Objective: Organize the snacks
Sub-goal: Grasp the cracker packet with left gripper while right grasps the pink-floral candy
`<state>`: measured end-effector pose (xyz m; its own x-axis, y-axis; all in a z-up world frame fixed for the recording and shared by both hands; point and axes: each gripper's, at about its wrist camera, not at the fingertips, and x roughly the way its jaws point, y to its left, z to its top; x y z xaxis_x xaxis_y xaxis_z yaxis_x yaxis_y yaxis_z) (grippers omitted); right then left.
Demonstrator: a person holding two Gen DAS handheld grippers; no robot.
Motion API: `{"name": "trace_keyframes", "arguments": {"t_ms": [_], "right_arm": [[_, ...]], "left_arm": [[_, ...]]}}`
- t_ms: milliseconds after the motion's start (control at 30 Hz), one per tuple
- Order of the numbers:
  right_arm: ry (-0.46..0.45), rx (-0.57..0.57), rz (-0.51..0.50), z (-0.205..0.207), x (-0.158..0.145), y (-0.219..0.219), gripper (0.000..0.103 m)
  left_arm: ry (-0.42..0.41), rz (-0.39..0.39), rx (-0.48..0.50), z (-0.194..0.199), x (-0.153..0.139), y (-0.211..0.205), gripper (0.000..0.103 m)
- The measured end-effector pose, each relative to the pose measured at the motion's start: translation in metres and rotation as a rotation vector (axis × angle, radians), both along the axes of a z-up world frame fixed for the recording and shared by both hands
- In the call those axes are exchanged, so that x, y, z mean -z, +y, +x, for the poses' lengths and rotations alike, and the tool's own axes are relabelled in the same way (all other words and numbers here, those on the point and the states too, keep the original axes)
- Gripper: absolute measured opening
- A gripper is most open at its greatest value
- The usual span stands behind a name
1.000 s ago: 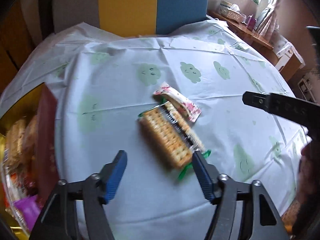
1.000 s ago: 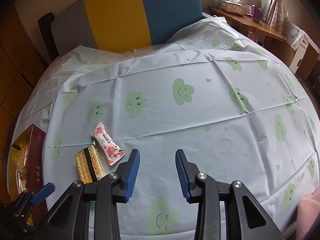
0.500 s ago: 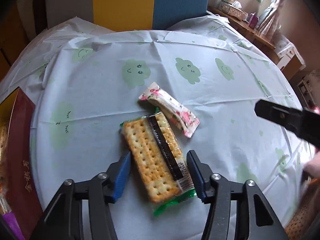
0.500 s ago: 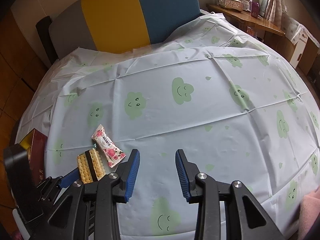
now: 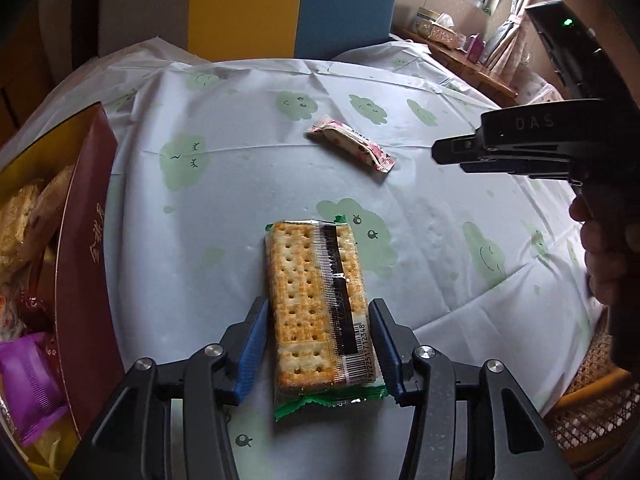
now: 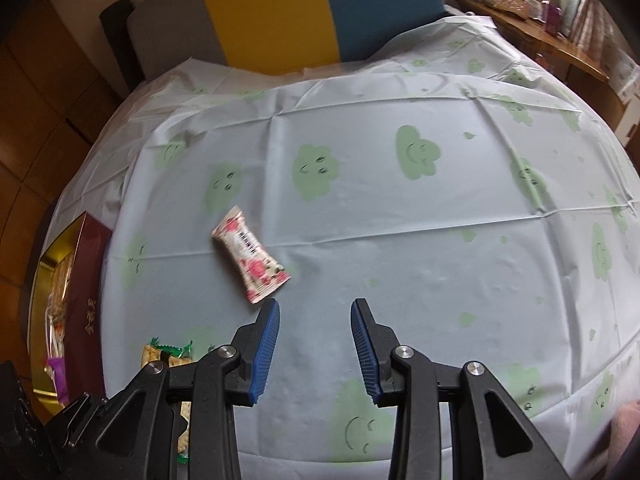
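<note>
While the left gripper [image 5: 318,344] straddles the cracker pack [image 5: 316,304] at the lower centre of the left wrist view, its jaws stand on either side of the wrapper's near end; whether the pads press it or leave a sliver of gap cannot be told. Close on the long edges squarely, with light force: crackers likely crack under a hard squeeze. Carry the pack toward the red box [image 5: 86,264] at the left edge, which already holds other snacks. The right gripper [image 6: 314,350] is released and empty; the pink floral candy [image 6: 250,254] lies just beyond its left pad, at centre-left of the right wrist view, probably next for collection.
</note>
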<state>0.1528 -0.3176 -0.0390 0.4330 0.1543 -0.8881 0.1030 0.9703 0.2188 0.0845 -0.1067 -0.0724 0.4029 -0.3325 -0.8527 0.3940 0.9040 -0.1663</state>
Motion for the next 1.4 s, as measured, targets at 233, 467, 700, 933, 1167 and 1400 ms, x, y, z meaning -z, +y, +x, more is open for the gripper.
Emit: {"name": "trace_keyframes", "arguments": {"t_ms": [233, 467, 700, 933, 1167, 1400], "right_arm": [[-0.003, -0.126, -0.040, 0.008, 0.002, 0.033, 0.037], [-0.007, -0.252, -0.116, 0.056, 0.008, 0.067, 0.037], [0.036, -0.310, -0.239, 0.073, 0.035, 0.080, 0.028], [0.085, -0.353, -0.252, 0.035, 0.034, 0.064, 0.027], [0.112, -0.345, -0.215, -0.012, 0.038, 0.041, 0.027], [0.114, -0.322, -0.182, -0.004, 0.041, 0.033, 0.027]], "left_arm": [[-0.030, 0.029, 0.020, -0.004, 0.001, -0.006, 0.052], [-0.052, 0.028, 0.027, -0.007, 0.001, -0.004, 0.052], [-0.061, 0.025, 0.022, -0.009, 0.003, -0.003, 0.052], [-0.078, 0.037, 0.020, -0.015, 0.002, -0.006, 0.052], [-0.099, 0.073, 0.008, -0.016, 0.003, -0.012, 0.050], [-0.104, 0.093, -0.005, -0.014, 0.004, -0.015, 0.050]]}}
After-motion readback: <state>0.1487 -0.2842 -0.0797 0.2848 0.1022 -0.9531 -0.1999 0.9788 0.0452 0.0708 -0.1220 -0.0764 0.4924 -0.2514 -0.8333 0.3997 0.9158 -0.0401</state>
